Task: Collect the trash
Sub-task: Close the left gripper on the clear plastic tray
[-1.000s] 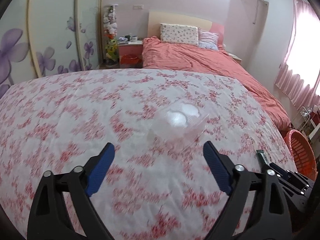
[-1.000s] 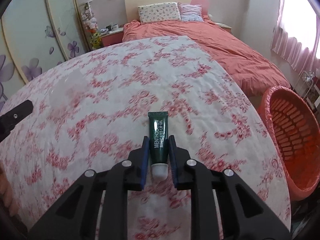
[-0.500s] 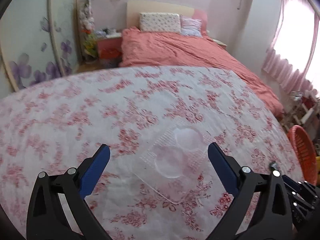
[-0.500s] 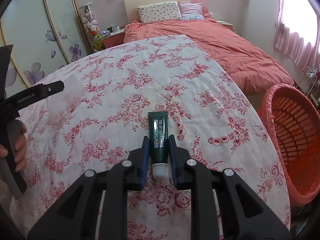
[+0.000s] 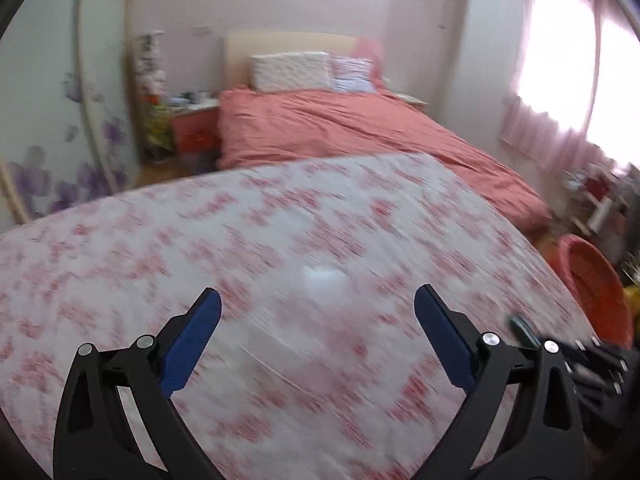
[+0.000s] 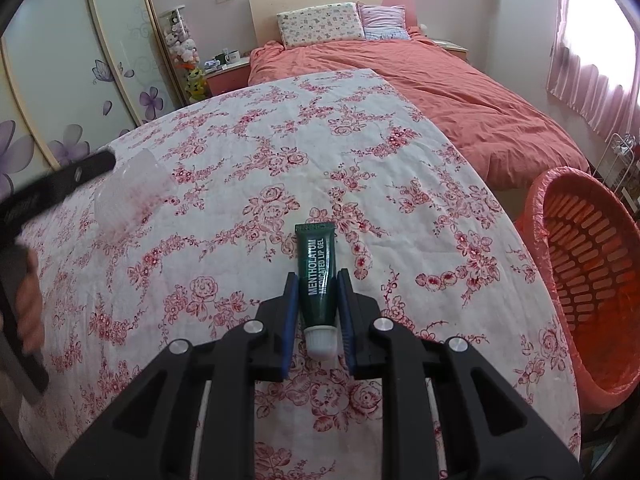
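A clear plastic container [image 5: 320, 280], blurred here, lies on the flowered tablecloth [image 5: 120, 248]. My left gripper [image 5: 317, 292] stands open around it, one blue pad on each side, neither touching it. In the right wrist view the same container [image 6: 128, 196] lies at the far left under a left finger [image 6: 60, 184], with a hand [image 6: 28, 304] on the handle. My right gripper [image 6: 317, 276] is shut on a dark green lip gel tube [image 6: 318, 256], white cap toward the camera, held just above the cloth. The tube [image 5: 520, 326] also shows at the right of the left wrist view.
An orange slotted basket [image 6: 592, 240] with a liner stands on the floor beyond the table's right edge; the left wrist view also shows the basket [image 5: 592, 280]. Behind the table is a bed [image 6: 440, 88] with a salmon cover. Sliding wardrobe doors [image 6: 60, 80] line the left.
My left gripper has moved forward so that the clear container now lies between its open fingers, and its view has swung. The right gripper and the tube have stayed still.
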